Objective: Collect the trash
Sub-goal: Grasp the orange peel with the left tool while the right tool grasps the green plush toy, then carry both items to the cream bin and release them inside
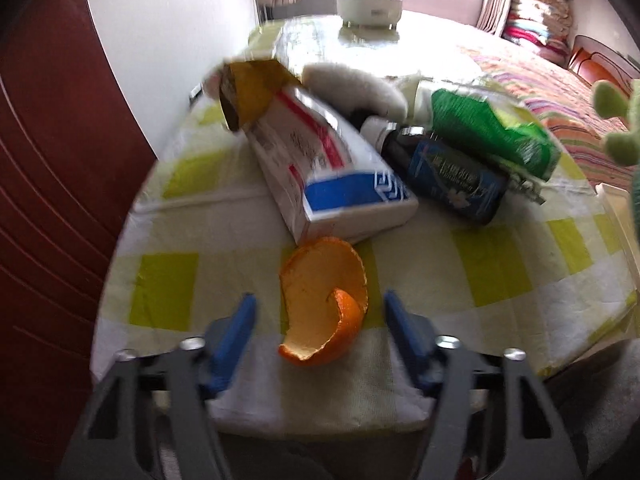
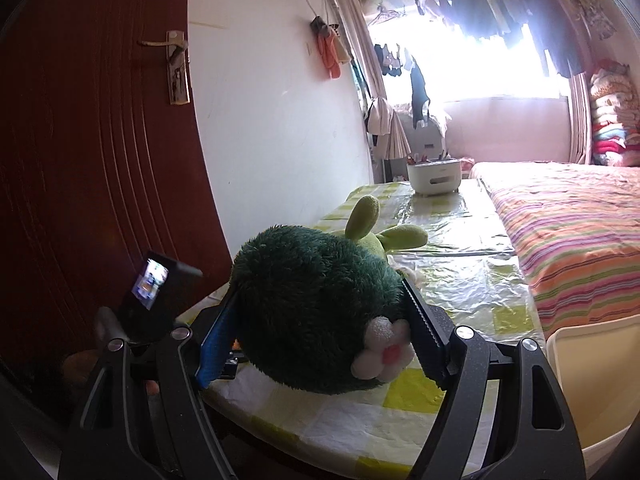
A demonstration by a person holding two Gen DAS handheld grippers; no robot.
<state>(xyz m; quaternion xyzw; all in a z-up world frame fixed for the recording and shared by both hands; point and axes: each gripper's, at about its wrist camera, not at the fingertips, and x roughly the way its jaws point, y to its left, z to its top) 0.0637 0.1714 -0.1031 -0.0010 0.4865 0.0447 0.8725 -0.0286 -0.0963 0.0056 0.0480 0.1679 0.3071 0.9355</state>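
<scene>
Here, a curled orange peel lies on the tabletop near its front edge, covered in a green-and-white checked cloth. The left gripper points down at it, its jaws apart on either side of the peel, with clear gaps between the blue fingers and the rind; they do not press on it. Just behind the peel lies a white box with red and blue bands, its yellow flap open at the far end. Beside the box, to the right, a dark bottle with a blue label lies on its side, and a green packet rests behind it.

In the right wrist view, the right gripper has its jaws closed on a dark green plush toy with a white-and-pink flower, held just over the tabletop's front corner. Further back stand a white container on the tabletop, a striped bed to the right, and a dark red door to the left.
</scene>
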